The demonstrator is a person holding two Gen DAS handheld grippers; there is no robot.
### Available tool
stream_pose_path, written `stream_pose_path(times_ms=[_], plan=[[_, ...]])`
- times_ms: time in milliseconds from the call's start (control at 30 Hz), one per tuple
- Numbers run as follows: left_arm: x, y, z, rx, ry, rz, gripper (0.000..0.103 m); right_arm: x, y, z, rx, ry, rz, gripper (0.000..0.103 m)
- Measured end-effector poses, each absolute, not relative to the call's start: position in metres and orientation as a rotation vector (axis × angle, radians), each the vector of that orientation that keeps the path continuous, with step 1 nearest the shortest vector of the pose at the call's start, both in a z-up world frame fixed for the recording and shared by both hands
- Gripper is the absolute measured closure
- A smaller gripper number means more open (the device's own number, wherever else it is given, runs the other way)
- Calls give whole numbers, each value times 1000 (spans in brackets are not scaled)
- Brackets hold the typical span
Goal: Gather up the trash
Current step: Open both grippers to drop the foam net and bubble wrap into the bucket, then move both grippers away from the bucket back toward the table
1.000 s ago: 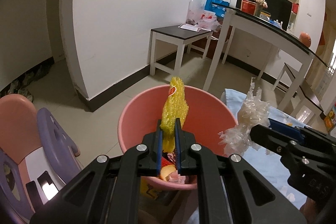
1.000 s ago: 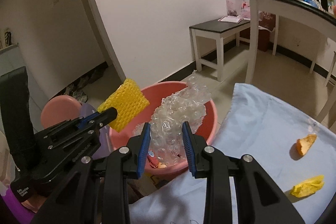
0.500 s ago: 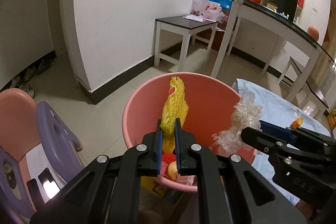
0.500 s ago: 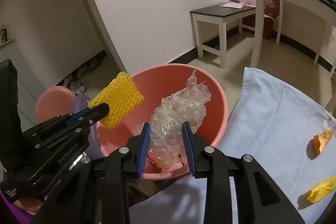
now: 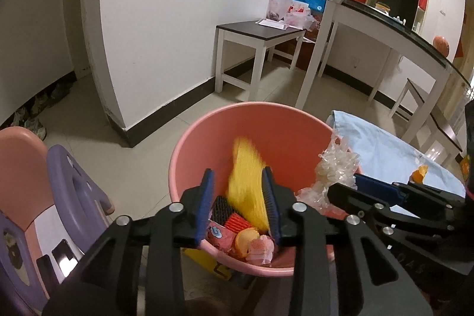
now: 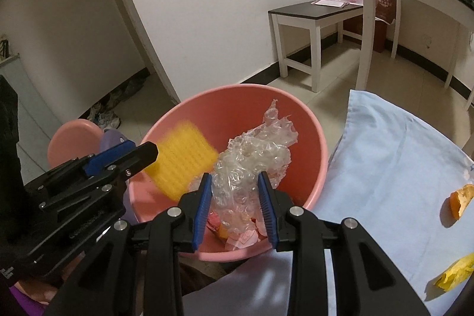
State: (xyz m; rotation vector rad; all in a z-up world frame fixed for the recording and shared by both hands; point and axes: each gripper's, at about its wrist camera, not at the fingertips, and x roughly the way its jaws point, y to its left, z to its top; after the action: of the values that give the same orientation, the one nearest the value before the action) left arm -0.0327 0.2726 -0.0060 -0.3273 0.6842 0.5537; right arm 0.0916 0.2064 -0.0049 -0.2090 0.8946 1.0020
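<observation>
Left gripper (image 5: 238, 197), jaws opening, frees light yellow foam net (image 5: 247, 182) over pink plastic basin (image 5: 284, 120); right gripper (image 6: 235, 197) pinches soft, springy clear bubble wrap (image 6: 251, 159) mid-bundle

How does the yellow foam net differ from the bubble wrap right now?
The yellow foam net is opaque, flat and motion-blurred, loose between the opening left gripper jaws. The bubble wrap is clear, crumpled and sharp, pinched in the right gripper. Both are over the pink basin.
</observation>
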Motion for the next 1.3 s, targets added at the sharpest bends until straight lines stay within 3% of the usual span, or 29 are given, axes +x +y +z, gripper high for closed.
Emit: stream_pose_path(times_ms=[667, 1300], plan=[[-41, 262, 10, -336, 642, 534, 68, 83, 184, 8, -178, 869, 987, 67], [-27, 199, 21, -256, 633, 404, 68, 82, 53, 11, -40, 914, 795, 66]])
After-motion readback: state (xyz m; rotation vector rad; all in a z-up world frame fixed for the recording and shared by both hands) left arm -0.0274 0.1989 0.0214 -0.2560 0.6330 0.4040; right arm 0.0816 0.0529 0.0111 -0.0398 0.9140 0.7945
